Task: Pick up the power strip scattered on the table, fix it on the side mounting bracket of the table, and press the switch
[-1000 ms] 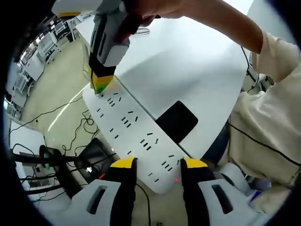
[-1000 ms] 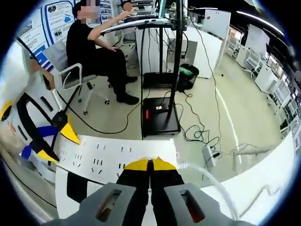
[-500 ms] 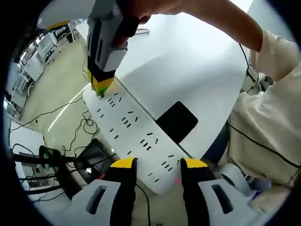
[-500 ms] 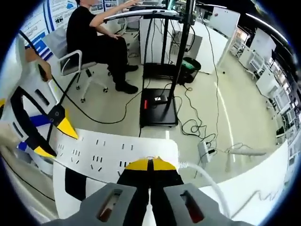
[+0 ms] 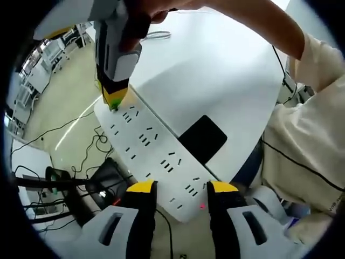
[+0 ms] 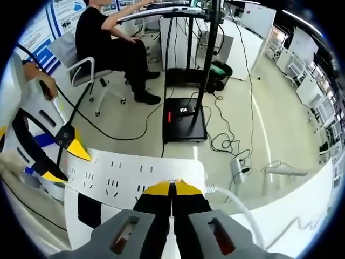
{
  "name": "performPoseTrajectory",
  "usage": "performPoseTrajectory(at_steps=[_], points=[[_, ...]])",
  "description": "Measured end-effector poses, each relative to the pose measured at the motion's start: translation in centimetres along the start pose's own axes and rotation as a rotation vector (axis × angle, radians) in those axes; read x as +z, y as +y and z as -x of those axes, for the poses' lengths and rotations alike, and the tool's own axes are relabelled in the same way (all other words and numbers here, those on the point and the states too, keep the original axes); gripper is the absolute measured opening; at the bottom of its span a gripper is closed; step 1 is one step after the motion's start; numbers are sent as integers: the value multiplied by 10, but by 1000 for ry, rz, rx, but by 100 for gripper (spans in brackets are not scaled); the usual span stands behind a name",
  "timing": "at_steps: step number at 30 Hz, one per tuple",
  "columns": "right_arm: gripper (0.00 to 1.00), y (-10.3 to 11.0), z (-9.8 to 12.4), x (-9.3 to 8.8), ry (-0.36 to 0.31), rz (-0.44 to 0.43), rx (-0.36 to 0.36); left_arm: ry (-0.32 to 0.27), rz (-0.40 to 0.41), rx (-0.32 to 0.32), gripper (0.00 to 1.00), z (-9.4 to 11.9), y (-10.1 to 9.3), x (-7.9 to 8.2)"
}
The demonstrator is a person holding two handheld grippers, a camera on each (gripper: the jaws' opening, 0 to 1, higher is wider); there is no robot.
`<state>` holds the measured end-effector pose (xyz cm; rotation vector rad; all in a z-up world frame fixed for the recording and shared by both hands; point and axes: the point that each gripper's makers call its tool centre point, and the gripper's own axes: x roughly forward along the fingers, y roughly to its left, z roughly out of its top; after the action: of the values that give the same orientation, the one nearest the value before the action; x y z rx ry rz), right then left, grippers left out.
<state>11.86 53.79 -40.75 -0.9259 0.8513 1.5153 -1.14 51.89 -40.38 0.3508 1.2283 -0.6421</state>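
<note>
So the power strip (image 5: 153,148) sits along the table (image 5: 215,70) edge, long axis running from the left gripper (image 5: 180,189) to the right gripper (image 5: 114,100). Left's jaws are spread, straddling the near end where a small red light glows. Right's tips are pressed together, touching the far end. Left looks nearer to that light, probably the switch.

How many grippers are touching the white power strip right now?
2: the left gripper straddles the white power strip at its lit end; the right gripper presses the far end with shut tips.
</note>
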Motion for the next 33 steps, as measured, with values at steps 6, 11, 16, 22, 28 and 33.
performPoseTrajectory(at_steps=[6,11,16,22,28,33], points=[[0,1,0,10,-104,9,36,-7,6,2,42,0,0,0],[0,-1,0,3,-103,-2,33,0,3,2,42,0,1,1],[0,-3,1,2,-142,-27,28,8,1,2,42,0,3,1],[0,-6,10,4,-212,-38,-11,12,1,0,42,0,4,1],[0,-4,23,12,-286,-24,-32,12,1,0,42,0,4,1],[0,-2,30,14,-305,-11,-47,2,3,1,42,0,5,1]])
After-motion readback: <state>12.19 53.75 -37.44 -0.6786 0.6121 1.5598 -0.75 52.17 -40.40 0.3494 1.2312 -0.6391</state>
